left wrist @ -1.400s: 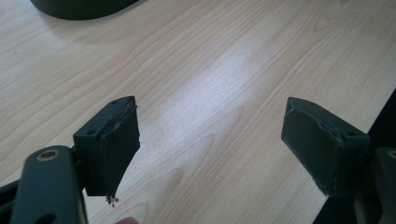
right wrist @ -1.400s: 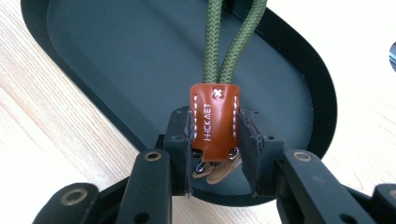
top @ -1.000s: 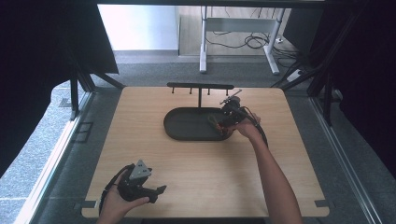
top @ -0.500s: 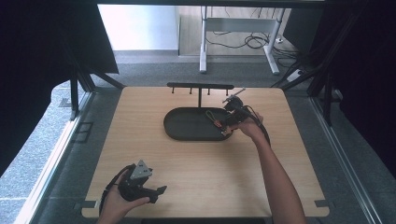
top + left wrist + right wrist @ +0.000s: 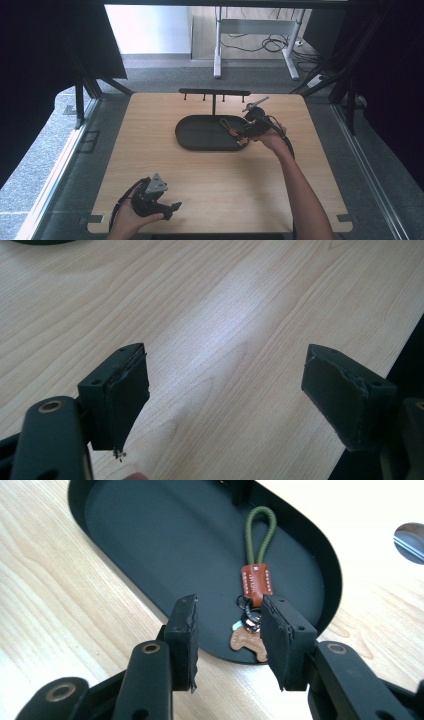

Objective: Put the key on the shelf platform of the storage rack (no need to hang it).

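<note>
A keychain [image 5: 255,582] with a green cord loop, a brown leather tag, metal rings and a brown charm lies at the right end of the black oval tray [image 5: 150,530]. My right gripper [image 5: 230,607] hovers just over that end. Its jaws have just been opening and press on nothing, and the rings lie under and just beyond them. From above, the right gripper [image 5: 244,135] points left over the keychain [image 5: 231,129] in the tray [image 5: 200,145]. My left gripper [image 5: 172,207] rests near the table's front left, and its own view shows the left gripper [image 5: 225,365] open above bare wood.
A black T-shaped rack [image 5: 214,93] with small hooks stands just behind the tray. The wooden table [image 5: 165,175] has bare room in front of and beside the tray. Dark frame posts flank the table at both sides.
My right gripper has drawn slightly right and up from the tray's end with its jaws spread wider. The keychain stays in the tray. My left hand has not moved.
</note>
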The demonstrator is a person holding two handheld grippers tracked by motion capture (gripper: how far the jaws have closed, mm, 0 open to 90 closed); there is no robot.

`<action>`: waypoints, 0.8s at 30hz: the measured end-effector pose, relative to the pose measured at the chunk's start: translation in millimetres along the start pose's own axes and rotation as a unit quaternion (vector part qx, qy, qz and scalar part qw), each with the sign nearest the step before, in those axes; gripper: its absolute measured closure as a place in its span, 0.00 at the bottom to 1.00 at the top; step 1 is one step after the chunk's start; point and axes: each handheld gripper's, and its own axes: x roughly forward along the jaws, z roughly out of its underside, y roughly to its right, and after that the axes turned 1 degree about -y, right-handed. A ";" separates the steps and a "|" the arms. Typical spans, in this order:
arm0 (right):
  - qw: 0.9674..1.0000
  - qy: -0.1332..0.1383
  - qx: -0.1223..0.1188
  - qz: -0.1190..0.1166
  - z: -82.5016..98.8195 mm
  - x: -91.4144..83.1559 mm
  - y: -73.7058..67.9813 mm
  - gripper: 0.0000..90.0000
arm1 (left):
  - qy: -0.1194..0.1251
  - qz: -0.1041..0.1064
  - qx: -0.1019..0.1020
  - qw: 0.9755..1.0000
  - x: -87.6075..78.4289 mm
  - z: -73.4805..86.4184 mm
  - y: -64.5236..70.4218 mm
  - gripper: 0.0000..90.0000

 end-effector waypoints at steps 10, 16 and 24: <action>1.000 0.018 -0.013 -0.008 10.7 -10.3 -13.5 0.65 | -0.003 -0.001 0.002 1.000 2.5 -1.1 2.3 0.22; 0.999 0.029 -0.019 -0.010 23.9 -19.6 -24.7 0.64 | -0.008 0.000 0.006 1.000 5.4 -1.9 4.9 0.22; 0.998 0.048 -0.022 -0.021 38.6 -26.7 -30.9 0.64 | -0.009 0.000 0.008 1.000 7.7 -2.3 6.8 0.22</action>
